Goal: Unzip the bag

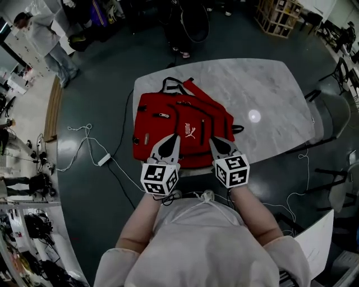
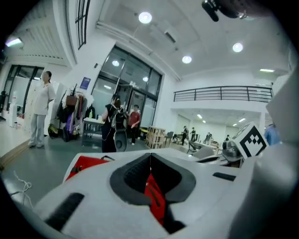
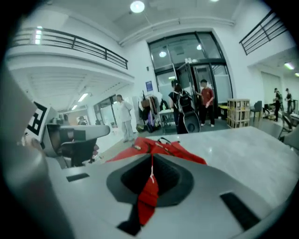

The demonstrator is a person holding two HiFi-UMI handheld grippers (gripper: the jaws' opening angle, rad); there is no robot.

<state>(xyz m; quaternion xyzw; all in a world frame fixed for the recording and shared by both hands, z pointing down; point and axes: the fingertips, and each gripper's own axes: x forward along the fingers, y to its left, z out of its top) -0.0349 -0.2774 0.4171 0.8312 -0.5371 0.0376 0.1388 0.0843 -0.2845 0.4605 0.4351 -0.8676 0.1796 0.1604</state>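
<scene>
A red backpack [image 1: 185, 126] with a white logo lies flat on the marble table [image 1: 269, 95], its handle at the far end. Both grippers sit at its near edge. My left gripper [image 1: 175, 137] is shut, and in the left gripper view a fold of red fabric [image 2: 154, 193] is pinched between its closed jaws [image 2: 150, 156]. My right gripper [image 1: 213, 140] is shut too. A strip of red fabric [image 3: 148, 196] with a small white piece hangs between its jaws [image 3: 152, 158]. I cannot tell if that piece is a zipper pull. The rest of the bag [image 3: 159, 145] stretches beyond.
The table's bare marble stretches right of the bag. On the dark floor to the left lie a white cable and power strip [image 1: 104, 160]. Chairs [image 1: 331, 112] stand at the right, a wooden crate [image 1: 277, 17] at the back. A person [image 1: 47, 39] stands far left.
</scene>
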